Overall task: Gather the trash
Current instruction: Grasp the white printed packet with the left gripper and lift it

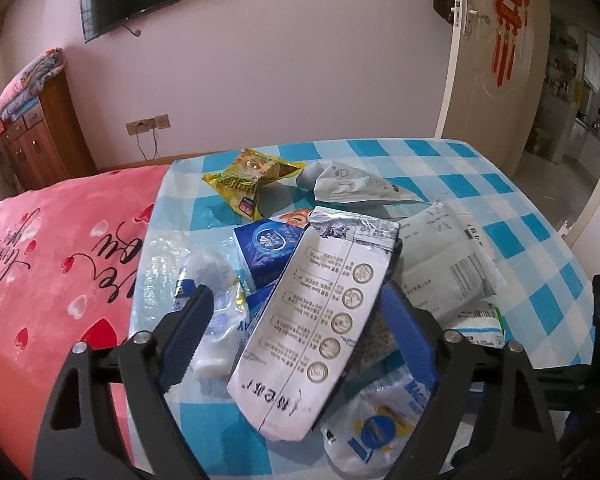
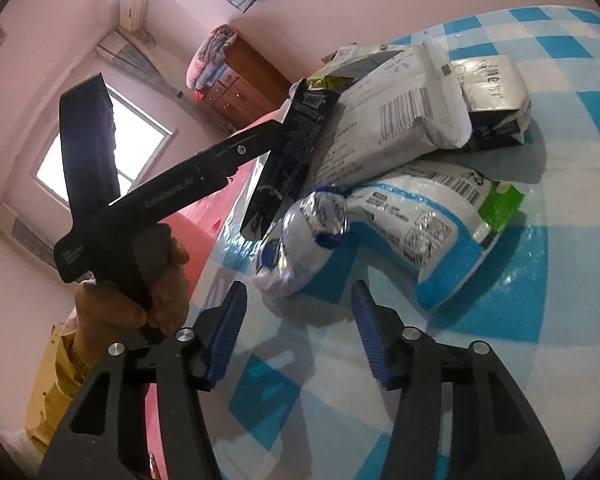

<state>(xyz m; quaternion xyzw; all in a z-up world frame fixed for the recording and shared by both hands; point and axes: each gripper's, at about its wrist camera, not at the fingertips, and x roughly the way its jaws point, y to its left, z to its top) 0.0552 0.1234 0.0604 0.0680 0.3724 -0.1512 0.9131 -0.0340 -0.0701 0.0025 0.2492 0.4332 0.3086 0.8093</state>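
- Your left gripper (image 1: 296, 320) has its jaws wide around one white milk carton (image 1: 312, 320); can't tell if it's pinched.
- Your right gripper (image 2: 300, 328) hangs open, holding nothing.
- Roughly eight wrappers sit piled on the checkered tablecloth (image 1: 532, 232).

"GenRobot.AI" on left tongs' body (image 2: 172, 200), barcode digits unreadable on white packet (image 2: 396, 120)

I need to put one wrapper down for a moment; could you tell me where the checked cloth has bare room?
Bare cloth lies in front of the right tool, below the white-and-blue bag. More shows right of the grey pouch and behind the yellow snack packet. The middle is crowded: the milk carton, the blue tissue pack and wrappers overlap.
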